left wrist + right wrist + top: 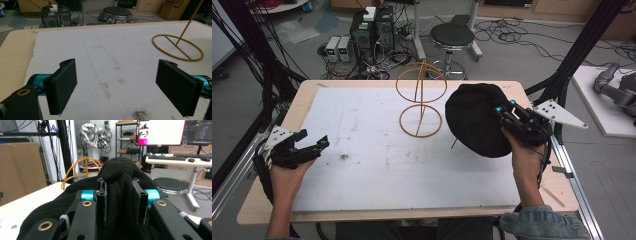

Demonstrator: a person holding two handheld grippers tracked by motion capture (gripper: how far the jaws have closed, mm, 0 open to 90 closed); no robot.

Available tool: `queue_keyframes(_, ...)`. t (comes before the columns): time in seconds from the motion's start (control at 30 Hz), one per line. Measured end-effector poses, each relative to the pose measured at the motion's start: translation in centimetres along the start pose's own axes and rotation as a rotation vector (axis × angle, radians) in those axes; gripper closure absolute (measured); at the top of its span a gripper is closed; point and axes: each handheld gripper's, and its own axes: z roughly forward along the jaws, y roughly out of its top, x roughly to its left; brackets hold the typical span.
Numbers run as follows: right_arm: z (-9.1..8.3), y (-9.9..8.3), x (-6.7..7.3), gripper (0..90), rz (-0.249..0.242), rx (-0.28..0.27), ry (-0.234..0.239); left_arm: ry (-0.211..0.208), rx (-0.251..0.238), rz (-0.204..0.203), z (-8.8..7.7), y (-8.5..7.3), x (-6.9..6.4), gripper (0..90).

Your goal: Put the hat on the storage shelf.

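Fabric bunches between the jaws of your right gripper (121, 200): in the right gripper view they are clamped on a thick fold of the black hat (120, 173), which mounds up above the jaw tips and spills down both sides of them. From the high view, that right gripper (507, 116) holds the black hat (474, 120) lifted off the white mat (377, 175), and the hat hangs just to the right of the yellow wire stand (421, 102), close to it but apart from it. Take that stand as your landmark: its base ring lies flat on the mat toward the far edge, a slanted rod rises from the ring, and a second ring sits at the top. The hat's lower brim droops toward you, level with the stand's base ring.

Your left gripper (309, 142) is well to the left of the stand, low over the near left part of the mat. In the left gripper view its jaws stand wide apart with nothing between them, only stained mat (107, 75), and the stand's base ring (177, 47) shows farther off, beyond the jaw on that view's right.
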Motion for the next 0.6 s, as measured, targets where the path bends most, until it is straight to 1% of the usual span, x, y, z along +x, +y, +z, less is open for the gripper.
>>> queue_keyframes(0.03,0.0,0.0,0.0,72.0,0.0,0.0,0.0,0.0,0.0,0.0,0.0,0.0,0.0,17.5)
queue_keyframes(0.1,0.4,0.8,0.0,72.0,-0.011,-0.015,-0.004,0.0,-0.002,0.0,0.0,0.0,0.0,17.5)
queue_keyframes(0.17,0.5,1.1,0.1,72.0,-0.014,-0.017,-0.003,-0.001,-0.001,0.002,0.0,0.0,0.0,17.4)
queue_keyframes(0.27,0.9,2.0,0.2,72.0,-0.022,-0.034,-0.005,-0.001,0.0,0.002,0.0,0.0,0.0,17.5)
queue_keyframes(0.3,1.2,2.6,0.3,72.0,-0.027,-0.046,-0.006,-0.001,0.0,0.002,0.0,0.0,0.0,17.5)
queue_keyframes(0.4,1.6,3.1,0.4,71.9,-0.024,-0.056,0.0,-0.001,-0.001,0.003,0.0,0.0,0.1,17.5)
queue_keyframes(0.47,2.2,3.8,0.5,72.0,-0.019,-0.061,0.005,-0.001,-0.001,0.002,0.0,0.0,0.1,17.5)
queue_keyframes(0.6,2.9,4.4,0.6,72.0,-0.019,-0.071,0.009,-0.001,-0.001,0.001,-0.1,0.0,0.1,17.5)
